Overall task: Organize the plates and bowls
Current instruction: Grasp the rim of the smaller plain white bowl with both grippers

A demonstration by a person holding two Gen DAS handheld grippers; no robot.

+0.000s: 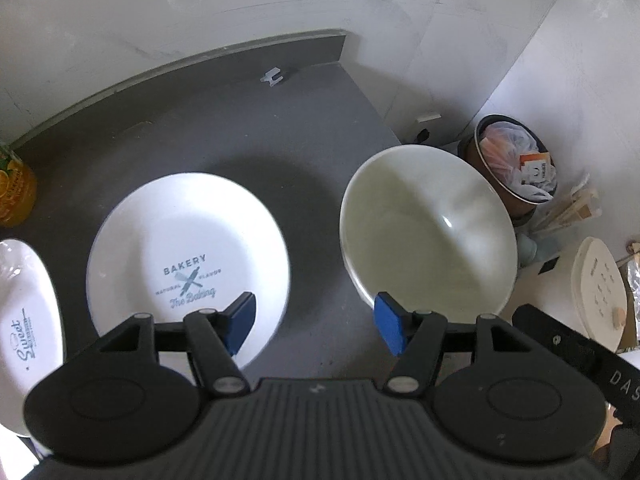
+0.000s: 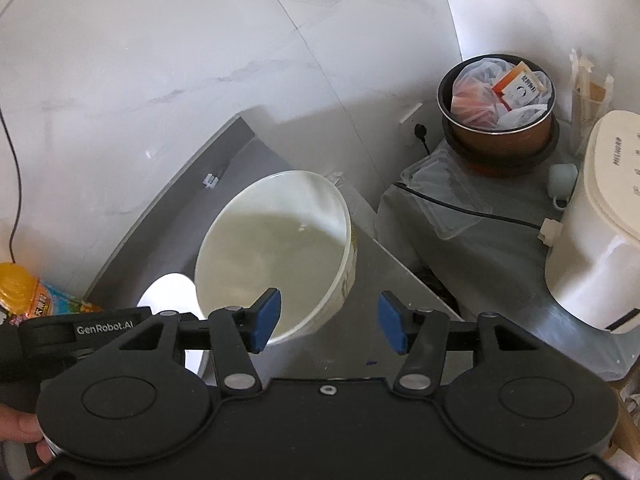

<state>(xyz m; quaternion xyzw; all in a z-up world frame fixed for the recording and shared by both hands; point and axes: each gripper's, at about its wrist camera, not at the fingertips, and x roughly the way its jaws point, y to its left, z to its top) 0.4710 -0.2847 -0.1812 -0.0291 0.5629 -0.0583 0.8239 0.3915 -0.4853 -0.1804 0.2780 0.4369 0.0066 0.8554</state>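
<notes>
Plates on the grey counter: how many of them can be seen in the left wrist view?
2. A round white plate printed "BAKERY" lies near the middle of the grey counter. A second white plate printed "Sweet" is cut off at the left edge. Others may lie outside the frame.

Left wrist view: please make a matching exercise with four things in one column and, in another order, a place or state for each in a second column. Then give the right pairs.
Things:
1. Bakery plate
2. large bowl
3. orange bottle
4. left gripper

Places or states:
A. at the left edge of the view, by the wall
B. open, holding nothing
C. flat on the grey counter, left of the bowl
D. empty, near the counter's right edge

Pairs: 1-C, 2-D, 3-A, 4-B
</notes>
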